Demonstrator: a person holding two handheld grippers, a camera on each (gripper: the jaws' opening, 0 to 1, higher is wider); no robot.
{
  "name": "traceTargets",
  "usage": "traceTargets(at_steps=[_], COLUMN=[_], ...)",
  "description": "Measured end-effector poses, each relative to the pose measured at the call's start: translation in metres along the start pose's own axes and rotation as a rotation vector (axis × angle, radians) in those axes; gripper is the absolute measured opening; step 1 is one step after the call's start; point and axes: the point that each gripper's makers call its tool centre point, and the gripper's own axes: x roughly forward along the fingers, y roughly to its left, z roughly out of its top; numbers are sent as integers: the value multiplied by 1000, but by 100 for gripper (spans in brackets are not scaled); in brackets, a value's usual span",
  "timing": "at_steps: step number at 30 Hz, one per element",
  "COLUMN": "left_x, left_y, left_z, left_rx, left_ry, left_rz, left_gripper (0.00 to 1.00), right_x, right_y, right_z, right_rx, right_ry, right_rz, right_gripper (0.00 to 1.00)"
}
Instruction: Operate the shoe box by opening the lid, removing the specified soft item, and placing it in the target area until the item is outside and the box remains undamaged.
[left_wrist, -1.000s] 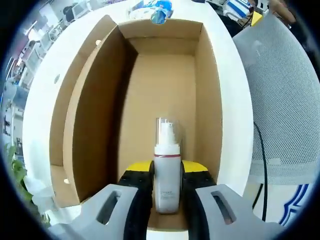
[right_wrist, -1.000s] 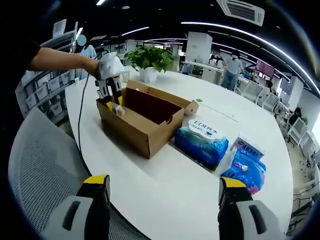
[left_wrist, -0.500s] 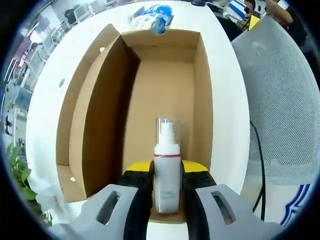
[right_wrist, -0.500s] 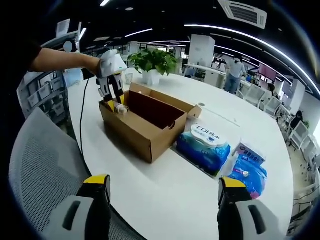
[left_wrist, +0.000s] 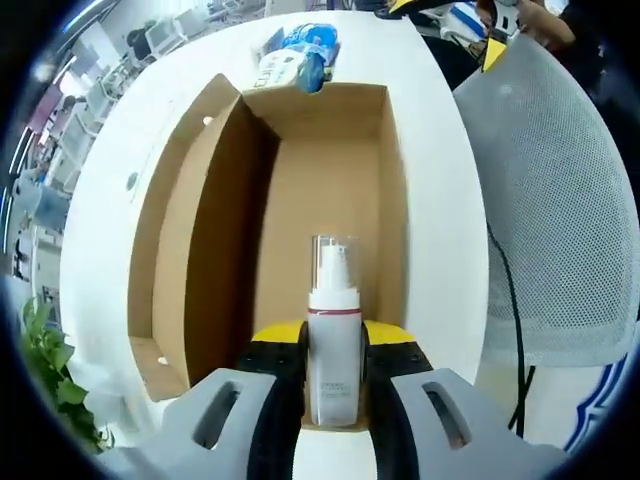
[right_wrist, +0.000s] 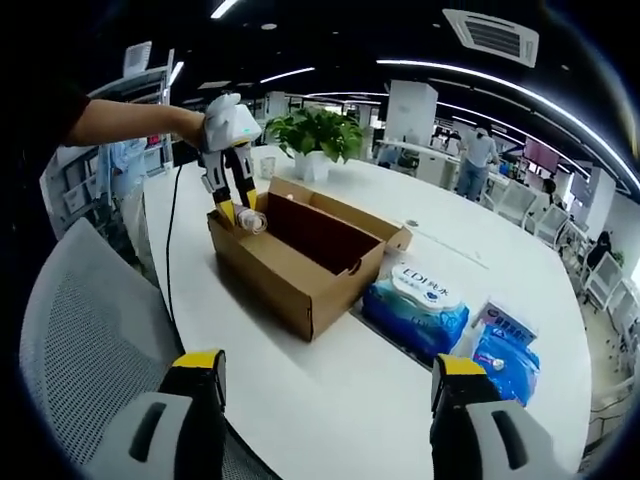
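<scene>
Left gripper view: potted plant (left_wrist: 45, 370) leaves at the far left edge, on the white table (left_wrist: 455, 240). The open cardboard shoe box (left_wrist: 320, 200) lies lengthwise away from the camera, its flap folded out on the left side. The left gripper (left_wrist: 335, 345) is clenched on a white pump bottle (left_wrist: 334, 340), held over the box's near end. The bottle's long axis runs along the jaws, its clear-capped nozzle pointing forward, toward the far end of the box. Blue packets (left_wrist: 300, 45) lie just past the box's far wall. A grey mesh chair (left_wrist: 560, 200) stands at the right.

Right gripper view: the mesh chair back is at lower left. The right gripper (right_wrist: 325, 400) is released, jaws wide apart, well short of the box. Blue tissue packs (right_wrist: 415, 305) sit just beside the box's right end, between it and the table's right side.
</scene>
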Motion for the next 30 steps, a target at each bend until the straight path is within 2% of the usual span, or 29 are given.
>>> traceTargets(at_steps=[14,20,25,30], left_x=[-16,-22,-30,-37], left_y=[-8,-12,-19,-27], left_z=[20,25,36,45], left_rx=[35,57,67,81], left_ry=[-63,-69,-98,-118], left_rz=[2,0,11,17], left_gripper=[19,19,19,19], right_x=[5,5,6,4], right_y=[8,13,22,29], right_z=[17,28,36,48], right_rx=[-39,-52,-81,-95], right_ry=[-66,-134,-159,-211], right_rz=[42,58,84,108], right_gripper=[77,73,70,65])
